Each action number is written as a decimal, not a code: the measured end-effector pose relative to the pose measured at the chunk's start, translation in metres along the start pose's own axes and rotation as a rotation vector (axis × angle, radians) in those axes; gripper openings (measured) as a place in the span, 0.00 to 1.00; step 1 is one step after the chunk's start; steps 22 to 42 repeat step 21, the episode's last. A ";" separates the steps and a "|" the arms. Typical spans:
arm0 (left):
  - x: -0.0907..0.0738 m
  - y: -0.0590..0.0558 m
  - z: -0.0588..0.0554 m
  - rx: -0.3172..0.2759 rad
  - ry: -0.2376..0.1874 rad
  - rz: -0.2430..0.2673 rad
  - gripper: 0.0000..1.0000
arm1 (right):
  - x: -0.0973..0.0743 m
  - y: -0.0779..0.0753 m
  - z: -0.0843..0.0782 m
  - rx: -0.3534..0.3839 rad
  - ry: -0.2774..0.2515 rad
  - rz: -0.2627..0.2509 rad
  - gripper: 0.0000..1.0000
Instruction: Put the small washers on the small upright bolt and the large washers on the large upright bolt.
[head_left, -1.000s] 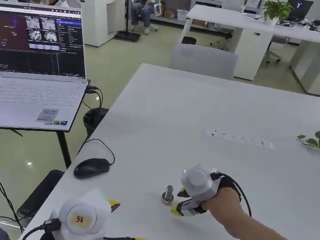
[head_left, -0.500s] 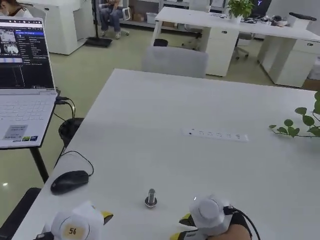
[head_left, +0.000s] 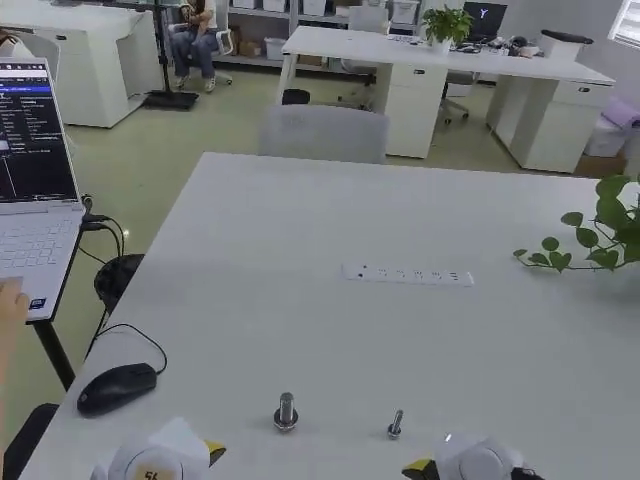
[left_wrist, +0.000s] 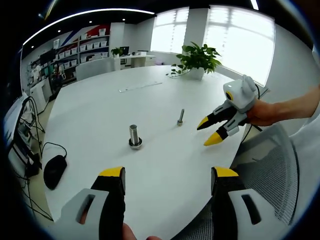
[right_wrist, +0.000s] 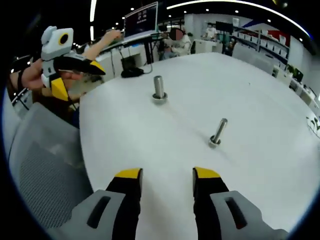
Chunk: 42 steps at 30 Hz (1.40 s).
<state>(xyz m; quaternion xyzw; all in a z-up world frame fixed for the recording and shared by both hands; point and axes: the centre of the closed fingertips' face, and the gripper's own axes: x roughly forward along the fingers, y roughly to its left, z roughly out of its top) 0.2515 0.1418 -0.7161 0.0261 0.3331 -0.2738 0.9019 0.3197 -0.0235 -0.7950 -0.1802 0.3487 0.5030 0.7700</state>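
Two bolts stand upright on the white table (head_left: 400, 220). The large bolt (head_left: 286, 411) (left_wrist: 134, 136) (right_wrist: 159, 89) is on the left, with the small bolt (head_left: 396, 424) (left_wrist: 180, 117) (right_wrist: 217, 132) a short way to its right. My left gripper (left_wrist: 167, 174) (head_left: 205, 458) (right_wrist: 76, 77) hangs open at the near left edge, nothing between its jaws. Near the table's front right, my right gripper (right_wrist: 167, 173) (head_left: 425, 470) (left_wrist: 212, 131) is also open and holds nothing. Both stand back from the bolts.
A black mouse (head_left: 117, 386) with its cable lies left of the large bolt. A white power strip (head_left: 406, 275) lies mid-table and plant leaves (head_left: 590, 235) reach in at the right. A laptop (head_left: 30, 190) stands off the left edge; a grey chair (head_left: 322, 133) is at the far side.
My right gripper has pulled back from beside the large bolt toward the near edge. The small bolt now stands uncovered to the large bolt's right. The head camera has tilted.
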 end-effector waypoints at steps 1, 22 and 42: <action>0.000 -0.001 0.000 0.002 0.002 -0.002 0.69 | -0.002 -0.002 -0.001 0.007 -0.003 -0.002 0.43; -0.004 0.007 -0.005 -0.005 0.003 0.013 0.70 | -0.023 -0.024 -0.021 0.062 -0.019 -0.061 0.58; -0.004 0.007 -0.005 -0.005 0.003 0.013 0.70 | -0.023 -0.024 -0.021 0.062 -0.019 -0.061 0.58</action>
